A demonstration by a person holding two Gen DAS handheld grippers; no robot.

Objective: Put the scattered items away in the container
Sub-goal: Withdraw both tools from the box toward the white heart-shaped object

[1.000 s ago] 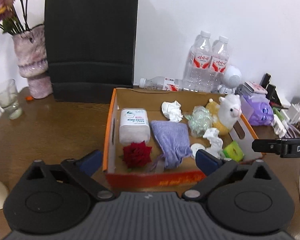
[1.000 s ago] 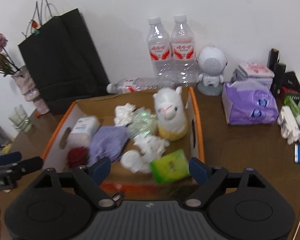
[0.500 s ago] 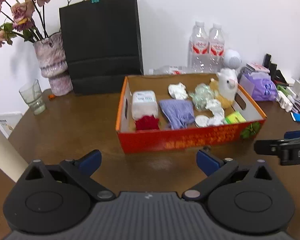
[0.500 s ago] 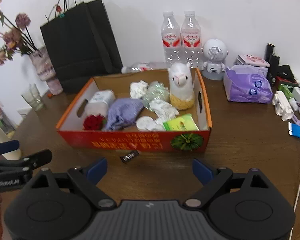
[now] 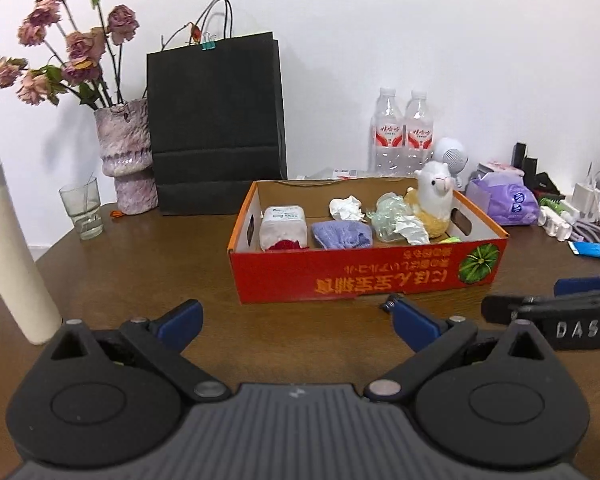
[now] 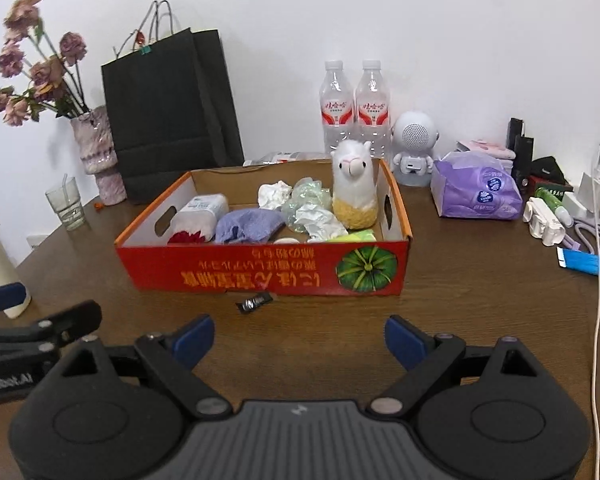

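On brown wooden table [image 6: 480, 292], red box [image 6: 260, 276], white wall [image 6: 380, 20]

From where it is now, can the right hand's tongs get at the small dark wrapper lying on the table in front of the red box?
Probably yes. The small dark wrapper lies on bare table, outside the red box, with nothing between it and the open, empty right tongs.
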